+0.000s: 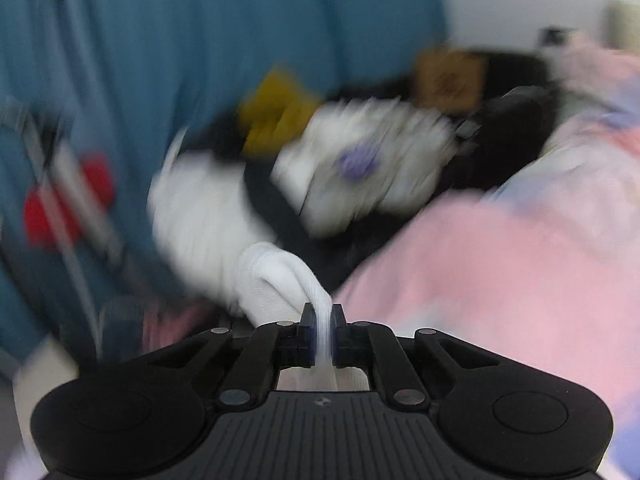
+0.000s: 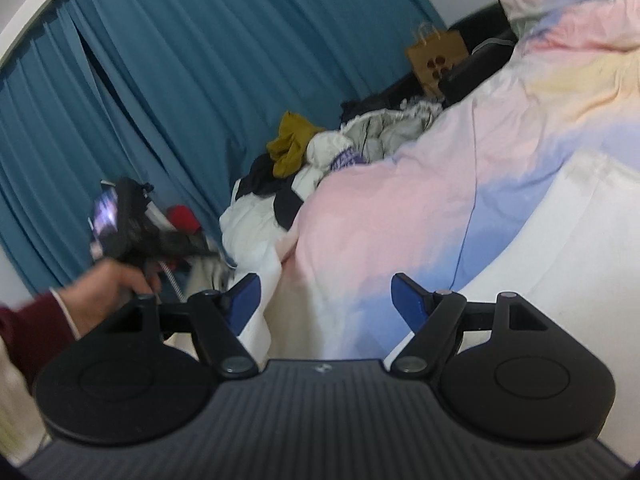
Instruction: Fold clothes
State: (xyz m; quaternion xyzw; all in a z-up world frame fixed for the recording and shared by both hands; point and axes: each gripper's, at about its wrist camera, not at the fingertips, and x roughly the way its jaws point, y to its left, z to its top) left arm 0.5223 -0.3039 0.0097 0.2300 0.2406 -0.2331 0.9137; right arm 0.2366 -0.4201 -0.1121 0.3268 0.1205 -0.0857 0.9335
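Your left gripper [image 1: 323, 330] is clamped on a white ribbed knit garment [image 1: 276, 284]: a thin band of the fabric runs between the blue pads and bunches into a rounded fold just ahead of the fingers. The left wrist view is heavily motion-blurred beyond that.

Your right gripper [image 2: 326, 300] is spread wide with nothing between the blue pads [image 2: 406, 300]. It sits over the pastel pink, blue and yellow quilt [image 2: 420, 208] that covers the bed. A white cloth edge [image 2: 256, 264] hangs at the quilt's left edge, just beside the left finger.

In the right wrist view your left hand [image 2: 106, 292], in a dark red sleeve [image 2: 28, 328], holds the left gripper's black handle [image 2: 140, 232] at the left side, off the quilt.

Beyond the quilt's far left edge is a heap of clothes [image 2: 340, 152]: white and black pieces, a mustard-yellow crumpled garment [image 2: 290, 146], and a white piece with purple print [image 2: 346, 158]. A brown paper bag with handles [image 2: 436, 60] stands further back, against something black. A red object [image 2: 184, 216] sits low by the pleated teal curtain [image 2: 200, 60] that fills the background.
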